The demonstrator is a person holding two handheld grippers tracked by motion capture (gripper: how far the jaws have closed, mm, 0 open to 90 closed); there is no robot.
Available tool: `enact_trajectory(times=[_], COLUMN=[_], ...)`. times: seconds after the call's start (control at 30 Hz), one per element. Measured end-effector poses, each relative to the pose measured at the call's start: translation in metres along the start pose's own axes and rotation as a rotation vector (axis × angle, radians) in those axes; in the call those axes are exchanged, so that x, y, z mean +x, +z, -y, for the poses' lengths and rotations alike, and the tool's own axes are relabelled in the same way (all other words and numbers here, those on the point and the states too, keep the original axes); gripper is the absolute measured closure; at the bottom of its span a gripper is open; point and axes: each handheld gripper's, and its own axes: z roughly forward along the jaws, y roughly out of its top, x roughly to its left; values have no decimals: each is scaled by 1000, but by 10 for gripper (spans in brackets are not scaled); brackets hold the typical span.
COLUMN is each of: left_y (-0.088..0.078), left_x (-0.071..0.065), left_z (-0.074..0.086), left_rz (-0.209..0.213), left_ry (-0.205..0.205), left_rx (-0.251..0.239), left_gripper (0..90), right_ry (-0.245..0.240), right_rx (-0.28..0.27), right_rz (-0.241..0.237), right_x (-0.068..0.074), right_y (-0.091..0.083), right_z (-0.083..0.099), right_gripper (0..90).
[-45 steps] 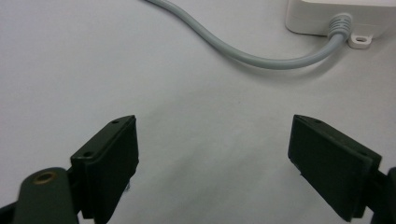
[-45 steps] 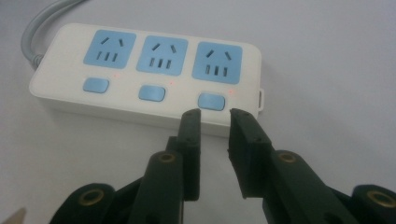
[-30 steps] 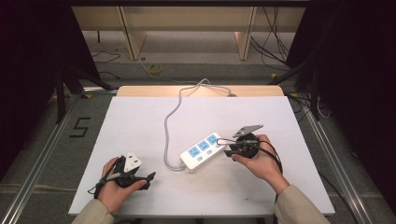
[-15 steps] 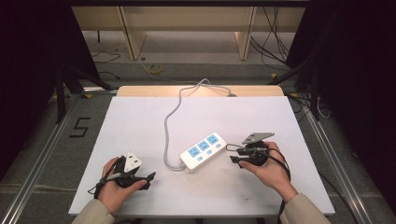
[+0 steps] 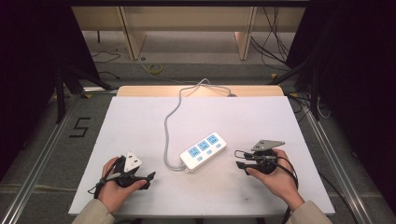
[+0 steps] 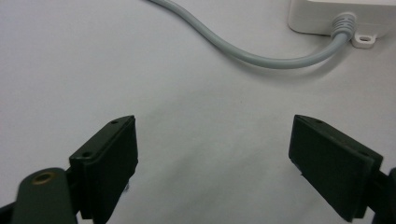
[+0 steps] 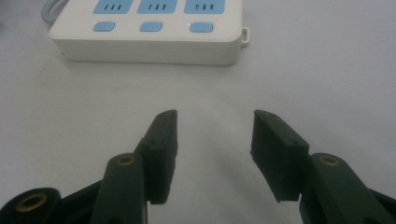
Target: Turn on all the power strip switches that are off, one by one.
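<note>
The power strip (image 5: 203, 150) lies on the white table (image 5: 140, 121), near the middle, turned at a slant, and nothing holds it now. A second ago the right tongs (image 5: 240, 158) were right at its near end; since then the right hand (image 5: 275, 172) has pulled back toward the person's right, and a bare band of table now separates the tongs from the strip. The jaws of the right tongs have just been opening, and in the right gripper view they stand wide apart with only white table between them. This suggests that the work on the strip is finished, or at least paused: it has been let go and left where it lies.

The left tongs (image 5: 150, 176) rest low at the near left of the table, in the same place as before, with the jaws apart and nothing between them.

The strip is a white, flat box with three blue socket panels (image 7: 158, 5) in a row and one small blue button (image 7: 151, 26) under each. A grey cable (image 5: 169, 126) leaves its end nearest the left tongs, bends, and runs away over the far edge of the table. A small white mounting ear (image 7: 246, 35) sticks out at the other end.
</note>
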Motion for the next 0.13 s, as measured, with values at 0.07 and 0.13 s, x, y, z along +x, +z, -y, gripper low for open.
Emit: enact_trajectory(times=[0.07, 0.13], left_y=[1, 1], left_x=[0, 1], left_z=[0, 1], left_rz=[1, -1], left_ry=[-1, -2], left_rx=[1, 0], left_gripper=[153, 151], right_ry=[2, 2], right_rx=[-1, -1], right_rz=[-2, -2], right_x=[0, -1], right_y=[0, 0], right_z=[1, 2], right_gripper=[511, 510])
